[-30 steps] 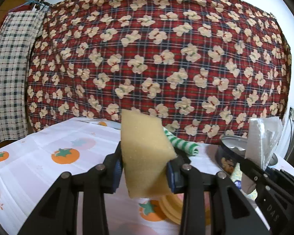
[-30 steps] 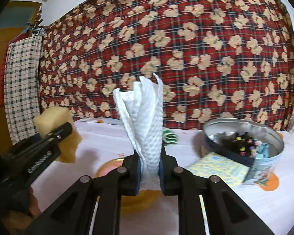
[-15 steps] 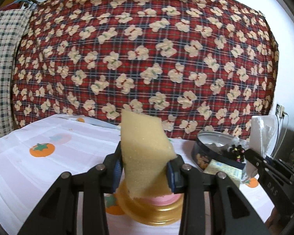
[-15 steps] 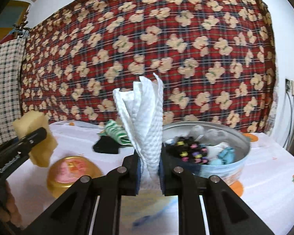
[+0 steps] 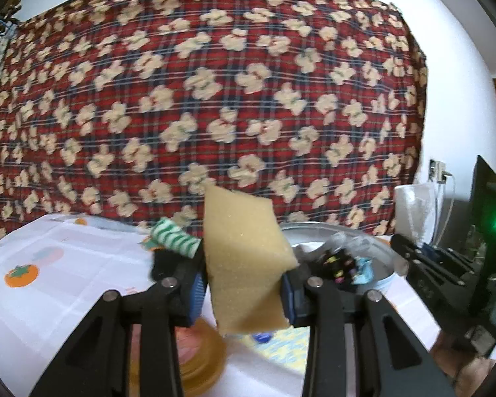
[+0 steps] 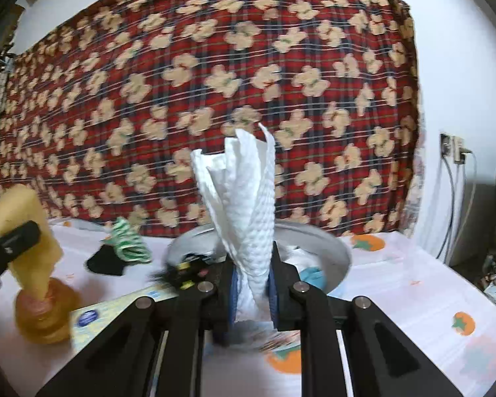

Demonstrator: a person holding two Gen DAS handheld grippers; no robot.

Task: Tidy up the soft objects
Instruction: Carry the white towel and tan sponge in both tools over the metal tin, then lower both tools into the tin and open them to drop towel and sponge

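Yellow foam sponge block is clamped in my left gripper; since a second ago the round metal tin has swung from far right to just beyond my right jaw — I judge both loads are headed there.

My right gripper pinches the white quilted paper towel, the tin directly behind — white tablecloth with orange fruit prints, red plaid floral cloth backing.

sponge: porous matt foam | towel: white embossed paper | tin: dull grey metal | tablecloth: smooth printed cloth | backdrop: plaid woven cloth | lid: glossy amber plastic
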